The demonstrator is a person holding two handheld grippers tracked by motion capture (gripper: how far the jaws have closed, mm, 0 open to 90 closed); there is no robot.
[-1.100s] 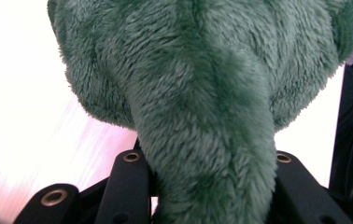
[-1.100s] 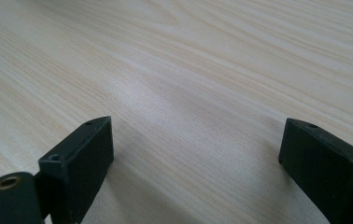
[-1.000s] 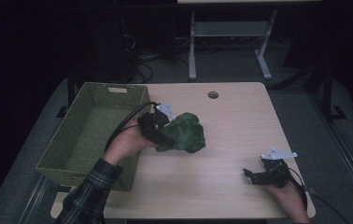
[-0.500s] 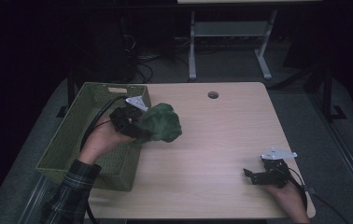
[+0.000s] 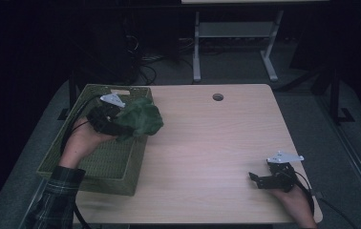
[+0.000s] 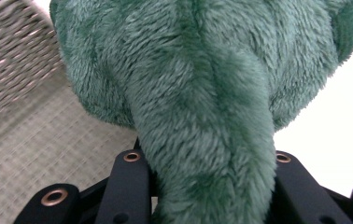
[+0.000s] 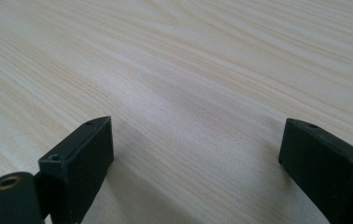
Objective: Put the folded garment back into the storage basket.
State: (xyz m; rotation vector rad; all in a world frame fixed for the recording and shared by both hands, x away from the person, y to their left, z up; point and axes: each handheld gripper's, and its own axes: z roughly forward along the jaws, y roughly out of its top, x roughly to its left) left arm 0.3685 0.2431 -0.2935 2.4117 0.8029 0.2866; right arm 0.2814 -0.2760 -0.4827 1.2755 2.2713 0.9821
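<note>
High view: pale wooden table (image 5: 207,143) in a dark room; my left gripper (image 5: 114,119) carries the green plush cloth (image 5: 140,119) over the woven green basket's (image 5: 92,171) rim, presumably for dropping in. Left gripper view: jaws pinch a plush fold (image 6: 202,116). Right gripper view: my right gripper (image 7: 193,154) rests spread, empty, on the tabletop.

Dark green plaid sleeve (image 5: 54,200) on the left forearm. Black left gripper (image 5: 106,119) topped by a grey three-cornered plate (image 5: 113,99), black cable (image 5: 76,119) looping back from it. Brass-ringed screw holes (image 6: 131,157) along the matte black jaws. Black right gripper (image 5: 264,180), same grey plate (image 5: 284,156), thin black cable (image 5: 307,188).
</note>
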